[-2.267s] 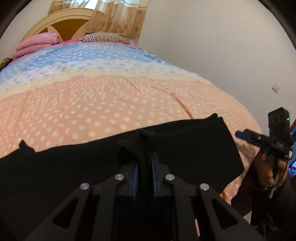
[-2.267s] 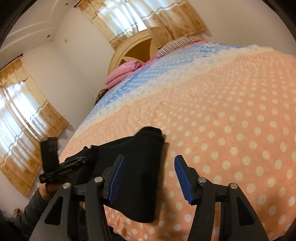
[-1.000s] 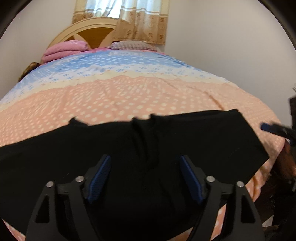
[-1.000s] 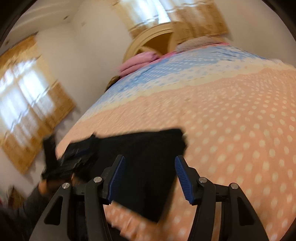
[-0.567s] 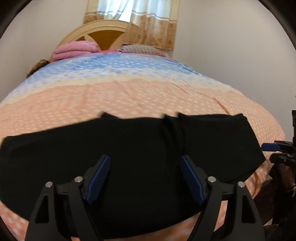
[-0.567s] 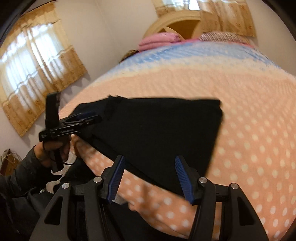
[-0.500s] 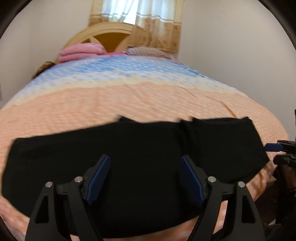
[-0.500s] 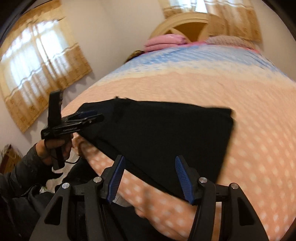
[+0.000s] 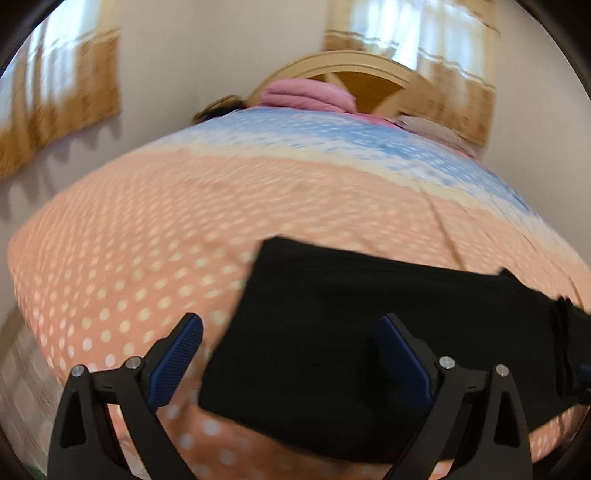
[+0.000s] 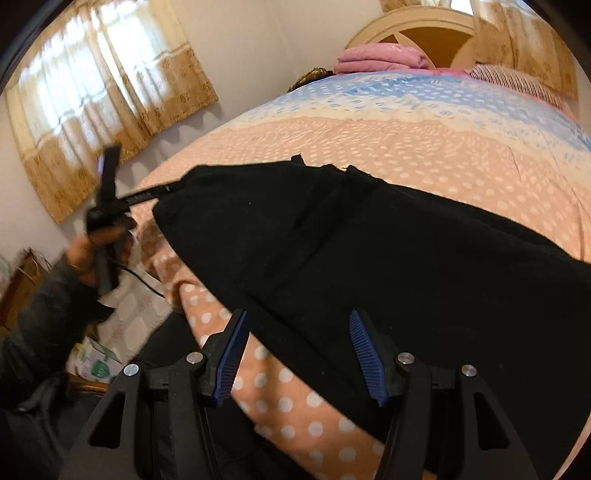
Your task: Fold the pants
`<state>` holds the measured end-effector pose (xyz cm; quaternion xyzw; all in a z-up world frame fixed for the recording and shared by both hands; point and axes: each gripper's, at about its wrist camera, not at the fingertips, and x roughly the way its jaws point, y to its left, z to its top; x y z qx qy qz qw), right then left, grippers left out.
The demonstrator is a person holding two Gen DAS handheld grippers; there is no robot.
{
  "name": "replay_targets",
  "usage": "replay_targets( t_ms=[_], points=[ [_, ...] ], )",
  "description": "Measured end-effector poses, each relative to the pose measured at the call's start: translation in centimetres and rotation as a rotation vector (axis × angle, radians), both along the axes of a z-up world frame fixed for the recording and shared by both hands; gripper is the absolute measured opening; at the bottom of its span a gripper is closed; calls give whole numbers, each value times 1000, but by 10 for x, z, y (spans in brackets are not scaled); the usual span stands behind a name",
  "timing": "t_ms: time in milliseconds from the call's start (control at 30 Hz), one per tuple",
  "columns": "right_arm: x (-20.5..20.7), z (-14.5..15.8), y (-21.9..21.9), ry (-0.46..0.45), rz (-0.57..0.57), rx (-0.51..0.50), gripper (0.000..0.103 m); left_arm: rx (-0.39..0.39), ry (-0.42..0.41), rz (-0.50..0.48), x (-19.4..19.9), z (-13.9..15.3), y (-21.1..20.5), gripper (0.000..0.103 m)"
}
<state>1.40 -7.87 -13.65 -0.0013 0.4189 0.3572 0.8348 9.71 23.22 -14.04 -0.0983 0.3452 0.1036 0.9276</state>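
Black pants (image 9: 369, 332) lie flat across the near end of a peach dotted bedspread (image 9: 147, 240). In the left wrist view my left gripper (image 9: 291, 332) hovers over their left end, its jaws opening wide. The pants' edge lies between the blue pads (image 9: 177, 358), and neither pad presses on it. In the right wrist view the pants (image 10: 406, 258) fill the middle. My right gripper (image 10: 299, 343) is open just above their near edge, gripping nothing. The left gripper (image 10: 162, 190) shows there too, held in a hand at the pants' far left end.
A folded pink blanket (image 10: 380, 57) and a striped pillow (image 10: 517, 83) lie by the wooden headboard (image 10: 417, 35). Curtained windows (image 10: 103, 92) line the left wall. The person's hand (image 10: 88, 251) and dark sleeve are left of the bed corner, with floor clutter (image 10: 96, 362) below.
The left gripper let go of the bunched pants, then swept left along them to their left end while its jaws widened. The right gripper moved left over the pants, still open.
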Motion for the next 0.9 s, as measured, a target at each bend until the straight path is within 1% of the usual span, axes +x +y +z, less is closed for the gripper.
replay_targets(
  t_ms=[67, 133, 167, 200, 267, 333, 367, 400, 433, 667, 733, 900],
  points=[
    [1, 0, -9, 1, -29, 22, 58, -31, 20, 21, 1, -12, 11, 98],
    [2, -2, -14, 12, -40, 40, 58, -67, 4, 15, -1, -20, 14, 98],
    [2, -2, -16, 16, -44, 50, 58, -57, -8, 9, -2, -21, 12, 99],
    [1, -1, -18, 19, -49, 57, 58, -43, -3, 0, -1, -22, 9, 99],
    [1, 1, -16, 13, -52, 54, 58, -51, -6, -22, -2, -22, 7, 99],
    [0, 1, -15, 1, -51, 44, 58, -64, -8, -33, -1, -22, 6, 96],
    [0, 1, -14, -2, -51, 41, 58, -65, -8, -38, 1, -20, 7, 90],
    [0, 0, -14, -4, -50, 39, 58, -70, -8, -46, 2, -18, 8, 81],
    [0, 0, -14, -7, -50, 38, 58, -77, -10, -54, 2, -17, 8, 77],
    [1, -1, -14, -8, -52, 41, 58, -77, 3, -44, -4, -12, 12, 59],
    [1, -1, -14, -10, -53, 39, 58, -77, 5, -36, -6, -9, 11, 59],
    [1, -2, -15, -9, -52, 41, 58, -2, 9, -28, -7, -12, 1, 58]
  ],
)
